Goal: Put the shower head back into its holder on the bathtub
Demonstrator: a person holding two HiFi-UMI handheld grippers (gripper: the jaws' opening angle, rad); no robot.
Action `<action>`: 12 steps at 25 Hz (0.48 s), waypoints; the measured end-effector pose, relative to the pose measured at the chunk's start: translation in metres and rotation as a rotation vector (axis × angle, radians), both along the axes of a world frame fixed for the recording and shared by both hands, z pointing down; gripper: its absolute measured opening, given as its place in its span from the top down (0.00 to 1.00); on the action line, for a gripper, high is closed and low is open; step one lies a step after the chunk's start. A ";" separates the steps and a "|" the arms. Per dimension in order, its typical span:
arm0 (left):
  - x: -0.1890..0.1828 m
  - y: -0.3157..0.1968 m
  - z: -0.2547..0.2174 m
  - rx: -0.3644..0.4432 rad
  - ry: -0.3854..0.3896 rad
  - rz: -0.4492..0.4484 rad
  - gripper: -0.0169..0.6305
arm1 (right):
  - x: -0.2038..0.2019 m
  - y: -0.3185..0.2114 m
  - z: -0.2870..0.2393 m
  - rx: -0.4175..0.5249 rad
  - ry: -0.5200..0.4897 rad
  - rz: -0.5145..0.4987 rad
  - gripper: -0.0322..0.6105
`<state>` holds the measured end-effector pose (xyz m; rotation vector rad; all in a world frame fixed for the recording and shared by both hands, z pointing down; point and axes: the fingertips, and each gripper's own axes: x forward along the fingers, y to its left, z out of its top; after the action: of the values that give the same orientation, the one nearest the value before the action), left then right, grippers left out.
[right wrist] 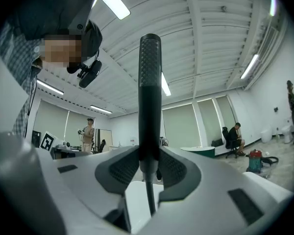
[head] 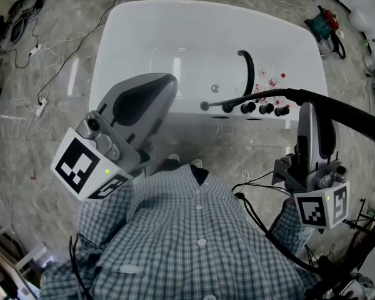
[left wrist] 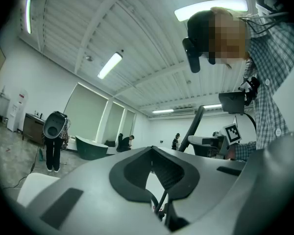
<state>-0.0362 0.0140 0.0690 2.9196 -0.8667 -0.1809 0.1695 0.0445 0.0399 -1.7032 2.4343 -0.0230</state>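
right gripper (right wrist: 148,168): clamped on shower head (right wrist: 150,82), handle jutting ahead of its jaws | left gripper (left wrist: 154,173): jaws apart, empty | advice: keep grip firm, tilt handle down toward knobs (head: 264,109) on bathtub (head: 144,30) rim ahead; holder itself not distinguishable

Bright, even light from ceiling strip lamps (left wrist: 110,65); fisheye warping, dark vignetted corners
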 end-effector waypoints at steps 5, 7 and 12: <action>-0.001 0.000 0.001 -0.003 0.001 -0.003 0.96 | 0.000 0.000 0.001 -0.003 -0.009 -0.001 0.76; -0.001 0.000 0.001 -0.004 0.001 -0.004 0.96 | 0.000 0.000 0.001 -0.003 -0.015 -0.005 0.76; 0.000 0.000 0.002 -0.008 0.001 -0.004 0.96 | -0.001 0.000 0.001 -0.005 -0.016 -0.010 0.76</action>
<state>-0.0361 0.0141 0.0714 2.9109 -0.8713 -0.1785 0.1689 0.0448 0.0413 -1.6859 2.4338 -0.0439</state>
